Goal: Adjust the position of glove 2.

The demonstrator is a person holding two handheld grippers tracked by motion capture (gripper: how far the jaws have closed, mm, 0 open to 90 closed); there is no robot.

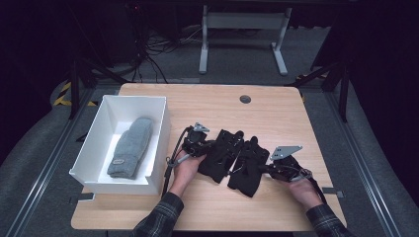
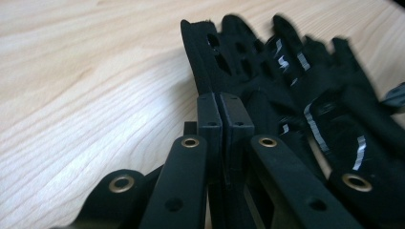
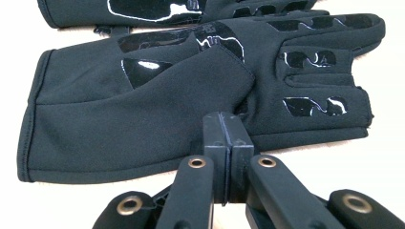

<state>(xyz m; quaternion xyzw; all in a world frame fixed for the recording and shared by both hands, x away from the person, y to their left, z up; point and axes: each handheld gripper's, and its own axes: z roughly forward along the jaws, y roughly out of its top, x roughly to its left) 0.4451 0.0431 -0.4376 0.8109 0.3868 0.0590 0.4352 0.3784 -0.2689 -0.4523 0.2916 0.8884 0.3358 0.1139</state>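
My high view looks forward and down over the whole table (image 1: 276, 106). Each gripper view rides low behind its own jaws, very close to the black gloves (image 3: 143, 109) ahead, which all three share.

No lettering is legible on anything here.

Gloves (image 1: 237, 160) right of box (image 1: 94, 148)

Blurred glove fingertips (image 2: 286, 28) beyond left gripper (image 2: 220, 102)
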